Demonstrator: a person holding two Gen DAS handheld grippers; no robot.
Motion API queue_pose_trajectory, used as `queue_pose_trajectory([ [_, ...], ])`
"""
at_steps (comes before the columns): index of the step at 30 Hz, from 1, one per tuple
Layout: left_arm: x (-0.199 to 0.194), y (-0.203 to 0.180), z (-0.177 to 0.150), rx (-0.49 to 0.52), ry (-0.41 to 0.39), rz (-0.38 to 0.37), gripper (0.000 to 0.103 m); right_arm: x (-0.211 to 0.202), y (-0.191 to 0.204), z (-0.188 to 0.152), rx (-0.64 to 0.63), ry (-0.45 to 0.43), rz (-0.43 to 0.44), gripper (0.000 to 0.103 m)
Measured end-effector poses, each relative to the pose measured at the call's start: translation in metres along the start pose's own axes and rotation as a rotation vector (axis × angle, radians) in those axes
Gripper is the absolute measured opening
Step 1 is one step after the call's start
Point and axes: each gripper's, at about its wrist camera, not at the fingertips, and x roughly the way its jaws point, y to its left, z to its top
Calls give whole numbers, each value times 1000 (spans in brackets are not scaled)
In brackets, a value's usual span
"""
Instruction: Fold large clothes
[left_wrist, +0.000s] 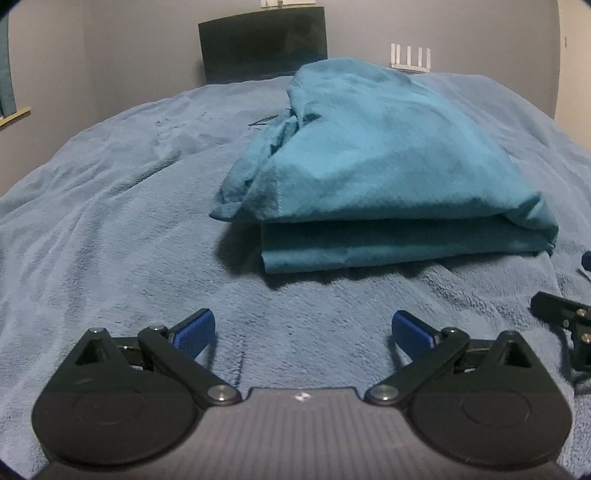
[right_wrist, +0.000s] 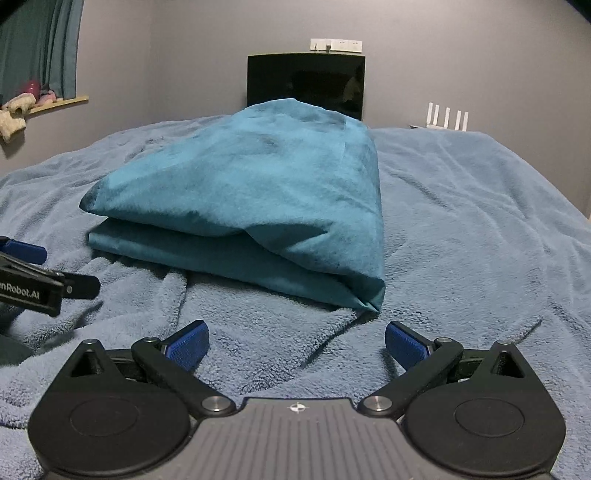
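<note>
Folded teal garment (right_wrist: 251, 206), smooth woven cloth, lying on fleecy blue blanket (right_wrist: 480, 229) ahead of wide-open, empty right gripper (right_wrist: 295, 349) and left gripper (left_wrist: 304, 332), the latter lettered "nRobot.AI".

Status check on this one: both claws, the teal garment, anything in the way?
Left claw open, empty. Right claw open, empty. Teal garment folded in a stack on the blanket, untouched. Nothing in the way.

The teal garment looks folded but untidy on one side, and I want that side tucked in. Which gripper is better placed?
Probably left. The loose bunched edge of the teal garment faces the open left gripper; the open right gripper faces its neat folded corner.
</note>
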Motion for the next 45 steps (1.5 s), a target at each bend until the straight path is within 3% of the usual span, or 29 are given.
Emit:
queue_pose_trajectory([
  [45, -1, -2, 0, 11, -1, -9, 103, -1, 5, 0, -14, -1, -4, 103],
])
